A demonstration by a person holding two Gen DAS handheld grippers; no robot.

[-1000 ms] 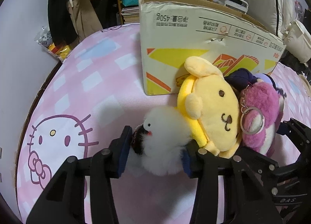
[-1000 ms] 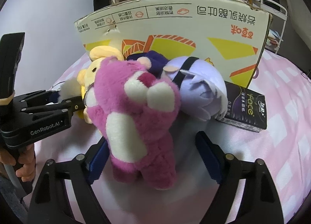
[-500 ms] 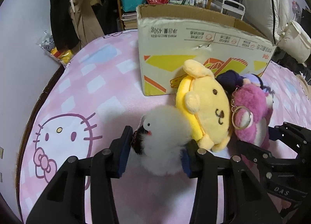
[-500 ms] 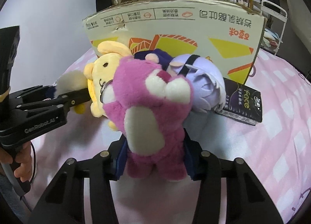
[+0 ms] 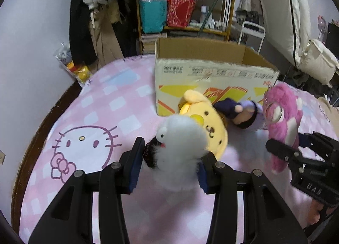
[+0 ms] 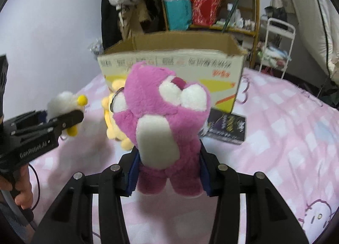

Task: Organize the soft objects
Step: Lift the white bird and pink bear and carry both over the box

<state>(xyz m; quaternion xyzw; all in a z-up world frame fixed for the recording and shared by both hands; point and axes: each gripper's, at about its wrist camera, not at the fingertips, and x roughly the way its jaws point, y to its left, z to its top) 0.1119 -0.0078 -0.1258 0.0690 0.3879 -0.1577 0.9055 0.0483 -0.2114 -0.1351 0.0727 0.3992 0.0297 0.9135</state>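
My left gripper (image 5: 169, 170) is shut on a fluffy white bird plush (image 5: 180, 144) and holds it above the pink blanket. My right gripper (image 6: 168, 172) is shut on the legs of a pink bear plush (image 6: 163, 117) with a key ring, lifted upright; the bear also shows in the left wrist view (image 5: 281, 117). A yellow dog plush (image 5: 207, 119) and a purple plush (image 5: 243, 112) lie on the bed in front of an open cardboard box (image 5: 211, 79). The box also shows in the right wrist view (image 6: 180, 57).
A dark flat packet (image 6: 226, 125) lies by the box's right corner. The pink Hello Kitty blanket (image 5: 84, 144) covers the bed. A shelf with bags (image 5: 180, 11) and hanging clothes (image 5: 95, 21) stand behind the bed. A white wall runs along the left.
Both grippers have risen with their plushes off the bed. The pink bear has come away from the pile, and the box's open top has come into sight.
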